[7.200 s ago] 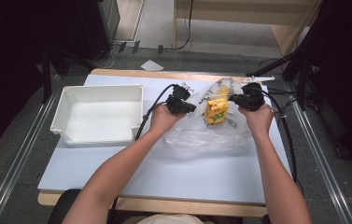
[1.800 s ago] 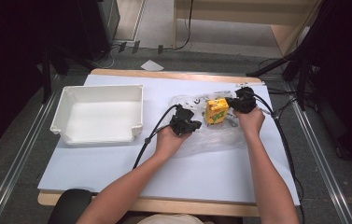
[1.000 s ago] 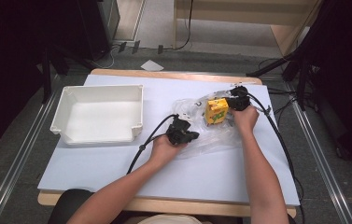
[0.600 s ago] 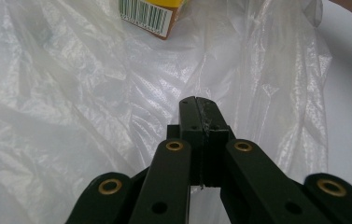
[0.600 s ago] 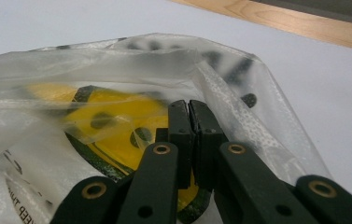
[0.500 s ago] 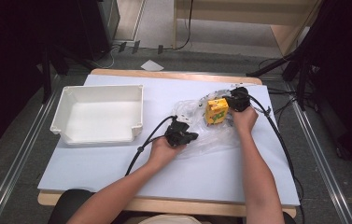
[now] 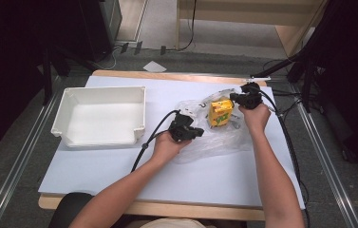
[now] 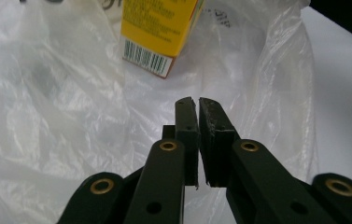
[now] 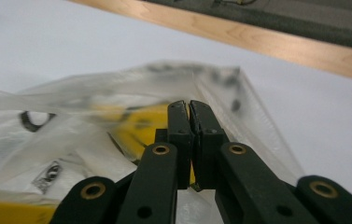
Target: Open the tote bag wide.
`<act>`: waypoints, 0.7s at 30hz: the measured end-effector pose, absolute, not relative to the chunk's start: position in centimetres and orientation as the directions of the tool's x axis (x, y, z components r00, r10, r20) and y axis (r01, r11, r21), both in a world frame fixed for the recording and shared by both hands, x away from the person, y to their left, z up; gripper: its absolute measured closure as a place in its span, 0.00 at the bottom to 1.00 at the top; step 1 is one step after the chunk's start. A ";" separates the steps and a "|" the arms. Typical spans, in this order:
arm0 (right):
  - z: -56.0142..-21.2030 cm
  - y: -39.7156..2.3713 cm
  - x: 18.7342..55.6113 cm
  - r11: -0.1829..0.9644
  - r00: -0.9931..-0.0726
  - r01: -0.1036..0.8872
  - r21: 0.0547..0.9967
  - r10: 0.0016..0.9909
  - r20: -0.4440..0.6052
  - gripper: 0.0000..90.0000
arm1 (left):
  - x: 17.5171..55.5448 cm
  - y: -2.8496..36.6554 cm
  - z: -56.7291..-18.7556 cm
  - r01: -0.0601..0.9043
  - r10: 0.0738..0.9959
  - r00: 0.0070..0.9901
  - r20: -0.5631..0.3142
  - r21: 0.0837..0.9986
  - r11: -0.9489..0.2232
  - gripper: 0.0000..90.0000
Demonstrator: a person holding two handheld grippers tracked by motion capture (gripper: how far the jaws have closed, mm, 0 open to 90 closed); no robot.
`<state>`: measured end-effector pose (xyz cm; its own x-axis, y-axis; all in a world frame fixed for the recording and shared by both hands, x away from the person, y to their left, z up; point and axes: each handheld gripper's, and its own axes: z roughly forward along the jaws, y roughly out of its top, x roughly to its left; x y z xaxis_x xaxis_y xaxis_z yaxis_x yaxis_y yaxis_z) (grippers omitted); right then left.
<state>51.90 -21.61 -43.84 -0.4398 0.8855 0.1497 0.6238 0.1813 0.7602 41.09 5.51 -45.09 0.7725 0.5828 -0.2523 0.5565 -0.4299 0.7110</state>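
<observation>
A clear plastic bag (image 7: 214, 142) lies crumpled on the white table, with a yellow carton (image 7: 220, 113) standing inside it. My left gripper (image 7: 200, 132) rests at the bag's near left side. In the left gripper view its jaws (image 8: 198, 100) have just been opening and stand a thin slit apart, nothing between them, over the bag's film (image 8: 47, 93) below the carton (image 8: 157, 28). My right gripper (image 7: 233, 96) sits at the bag's far right corner. Its jaws (image 9: 190, 103) are shut on the film (image 9: 71, 98), with the carton (image 9: 136, 123) blurred behind.
A white tray (image 7: 99, 141) stands empty at the table's left. The table's wooden far edge (image 9: 257, 37) runs just beyond the bag. Black cables trail from both grippers. Bare tabletop (image 7: 167, 180) lies toward the person.
The right gripper has lifted slightly at the bag's far right corner, drawing the film up with it. The left hand has stayed about where it was.
</observation>
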 end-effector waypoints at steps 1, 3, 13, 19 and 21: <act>-43.4 -21.6 51.7 0.179 -0.448 0.620 0.764 0.880 0.158 0.99 | 41.1 5.5 -44.9 0.556 0.581 0.773 -0.253 0.712 -0.429 0.96; -42.7 -21.7 51.3 0.173 -0.458 0.619 0.766 0.872 0.174 0.99 | 41.3 5.4 -44.4 0.552 0.574 0.778 -0.255 0.713 -0.432 0.95; -39.4 -21.8 49.0 0.186 -0.517 0.577 0.795 0.837 0.180 0.94 | 41.6 5.9 -41.4 0.532 0.538 0.802 -0.260 0.722 -0.443 0.86; -37.8 -21.8 47.2 0.216 -0.561 0.537 0.815 0.814 0.154 0.89 | 41.9 6.4 -40.3 0.526 0.530 0.807 -0.260 0.724 -0.446 0.80; -37.6 -21.8 46.7 0.225 -0.568 0.540 0.811 0.809 0.154 0.88 | 42.0 6.7 -40.3 0.520 0.530 0.810 -0.251 0.725 -0.452 0.78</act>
<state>46.66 -21.76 -37.60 -0.5679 0.8086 0.1538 0.5399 0.2249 0.8112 42.01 6.66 -40.26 0.8101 0.5298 -0.2512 0.5202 -0.4517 0.7248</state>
